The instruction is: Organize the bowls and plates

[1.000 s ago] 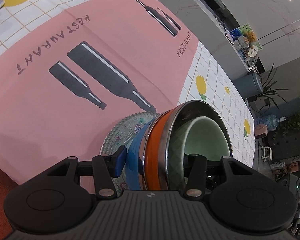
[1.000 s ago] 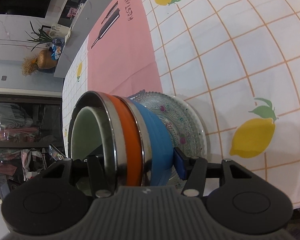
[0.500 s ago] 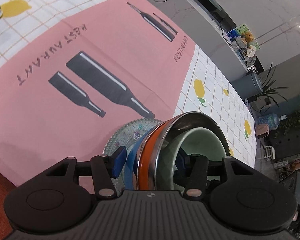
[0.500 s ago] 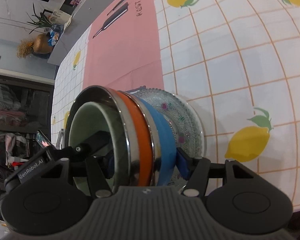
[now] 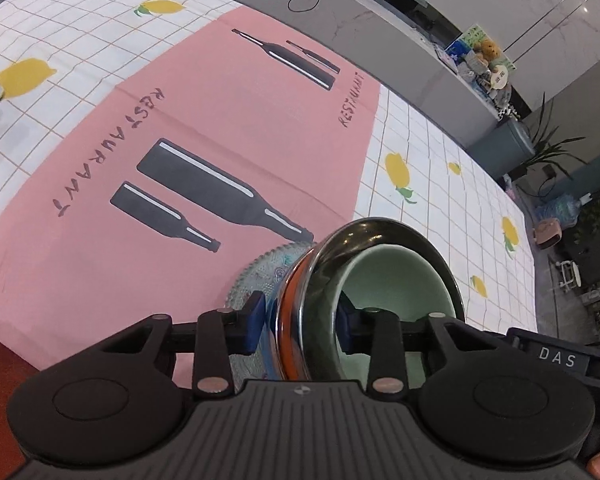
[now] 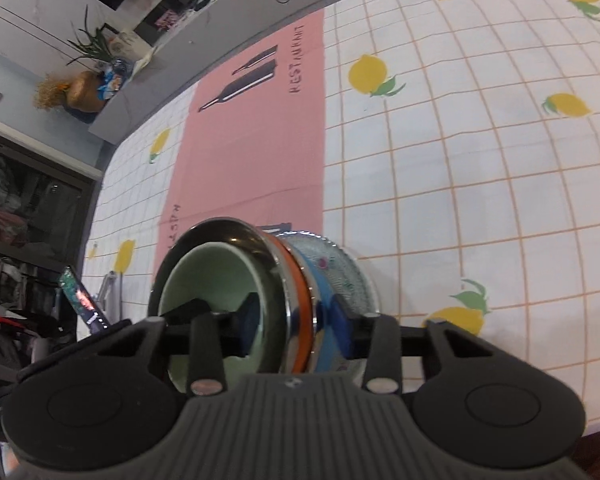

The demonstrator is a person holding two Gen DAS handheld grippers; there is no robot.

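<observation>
My left claw (image 5: 298, 316) and right claw (image 6: 290, 322) have just been closing and now pinch opposite rims of the nested stack of pale green ceramic, steel, orange and blue bowls on a clear patterned glass plate (image 5: 300, 300). I judge it heavy, slippery and breakable, so both rim grips must stay level and firm.

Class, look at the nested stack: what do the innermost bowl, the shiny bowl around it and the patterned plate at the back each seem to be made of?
Innermost bowl: probably glazed ceramic, with a smooth, pale green, softly glossy inside.
Shiny bowl: likely polished steel; its rim mirrors the surroundings.
Patterned plate: seemingly pressed glass, translucent with a beaded texture.
</observation>
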